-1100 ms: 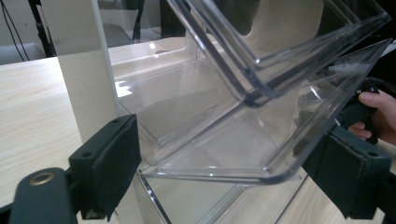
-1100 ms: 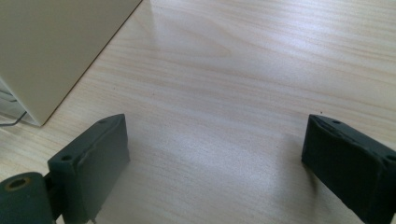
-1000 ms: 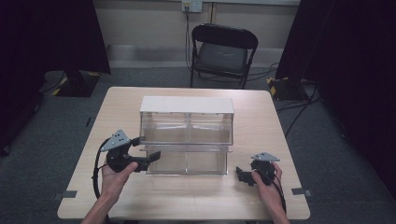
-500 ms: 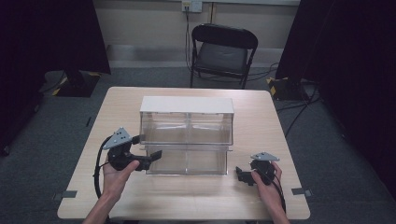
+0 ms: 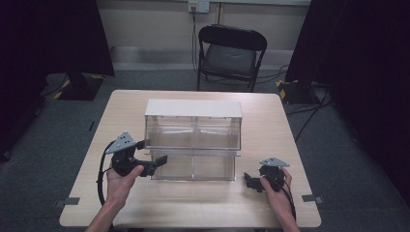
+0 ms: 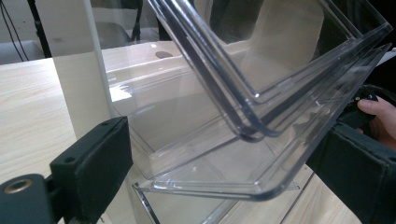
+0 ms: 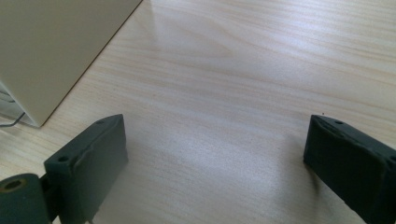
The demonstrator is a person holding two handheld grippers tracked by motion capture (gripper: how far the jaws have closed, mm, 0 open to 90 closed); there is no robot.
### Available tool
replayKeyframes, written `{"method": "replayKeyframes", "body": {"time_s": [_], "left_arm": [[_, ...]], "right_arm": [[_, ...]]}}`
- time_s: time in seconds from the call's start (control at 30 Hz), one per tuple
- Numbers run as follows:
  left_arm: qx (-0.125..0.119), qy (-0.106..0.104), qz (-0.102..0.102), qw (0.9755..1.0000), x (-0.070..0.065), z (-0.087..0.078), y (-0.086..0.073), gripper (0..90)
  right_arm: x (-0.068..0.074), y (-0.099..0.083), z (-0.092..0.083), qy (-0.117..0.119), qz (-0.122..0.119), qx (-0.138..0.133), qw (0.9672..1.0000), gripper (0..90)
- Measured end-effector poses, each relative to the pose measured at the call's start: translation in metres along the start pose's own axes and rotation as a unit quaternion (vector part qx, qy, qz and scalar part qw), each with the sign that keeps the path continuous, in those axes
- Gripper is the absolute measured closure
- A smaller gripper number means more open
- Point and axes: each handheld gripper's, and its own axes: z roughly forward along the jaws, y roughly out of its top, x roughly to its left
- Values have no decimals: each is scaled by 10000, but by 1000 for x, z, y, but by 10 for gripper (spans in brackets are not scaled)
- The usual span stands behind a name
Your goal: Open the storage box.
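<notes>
A clear plastic drawer cabinet point(image 5: 193, 126) with a white top stands mid-table. Its lower left bin point(image 5: 176, 166) is tilted out toward me. My left gripper point(image 5: 153, 152) sits at that bin's left front corner. In the left gripper view its jaws have just been opening, and the left gripper point(image 6: 224, 168) now stands open. The clear bin's edge point(image 6: 261, 186) lies between the pads without being pressed. My right gripper point(image 5: 250, 181) rests low over the table to the right of the cabinet. The right gripper point(image 7: 215, 158) is open, with bare wood between its jaws.
The cabinet's white side wall point(image 7: 56, 46) is close at the left of the right gripper view. A black folding chair point(image 5: 231, 53) stands behind the table point(image 5: 270, 121). The other hand point(image 6: 378, 112) shows through the clear bin.
Both hands have kept their places. The left jaws look slightly wider apart around the bin's corner than a second ago.
</notes>
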Motion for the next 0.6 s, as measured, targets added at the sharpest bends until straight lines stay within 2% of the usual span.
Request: {"method": "replayKeyframes", "body": {"time_s": [0.6], "left_arm": [[8, -1, -27, 10000, 0, 0, 0, 67]], "right_arm": [[0, 0, 0, 1, -1, 0, 10000, 54]]}}
